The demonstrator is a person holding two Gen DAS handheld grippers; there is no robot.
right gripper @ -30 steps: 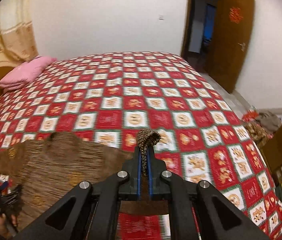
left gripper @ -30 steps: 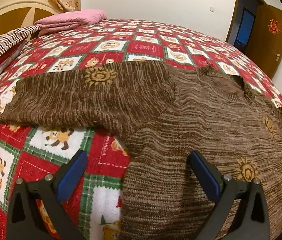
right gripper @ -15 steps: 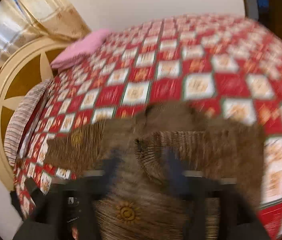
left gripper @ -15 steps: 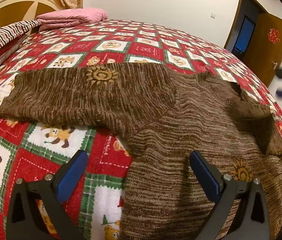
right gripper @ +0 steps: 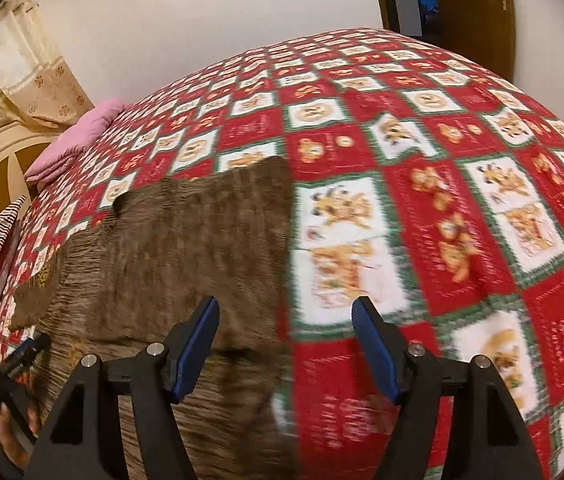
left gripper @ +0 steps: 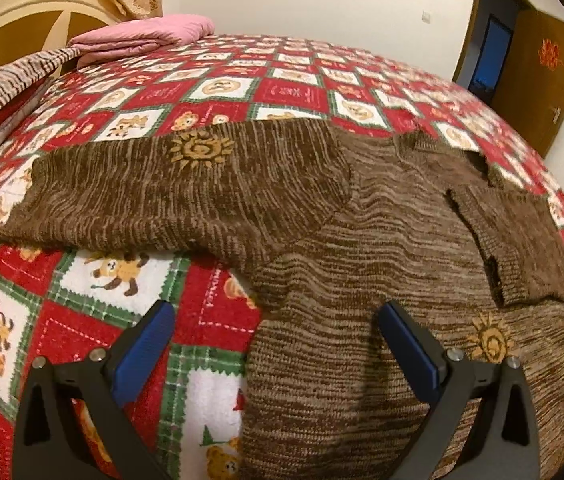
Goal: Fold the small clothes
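Note:
A brown knit sweater (left gripper: 361,248) with orange sun motifs lies flat on the bear-patterned quilt (left gripper: 122,280). One sleeve (left gripper: 170,188) stretches out to the left. The other sleeve (left gripper: 521,240) lies folded over the chest at the right. My left gripper (left gripper: 274,312) is open, low over the sweater's left side edge, with nothing between its fingers. In the right wrist view, my right gripper (right gripper: 285,304) is open and empty above the right edge of the sweater (right gripper: 202,240), where knit meets quilt (right gripper: 461,240). That view is motion-blurred.
A folded pink blanket (left gripper: 142,36) and a striped cloth (left gripper: 10,80) lie at the far left by the headboard (left gripper: 22,12). A brown door (left gripper: 541,68) stands open at the back right. A hand (right gripper: 14,428) with the other gripper shows at the lower left.
My right gripper was shut on the sleeve cuff up high; it has let go, opened and dropped low. The sleeve now lies folded across the chest. The left gripper stayed put.

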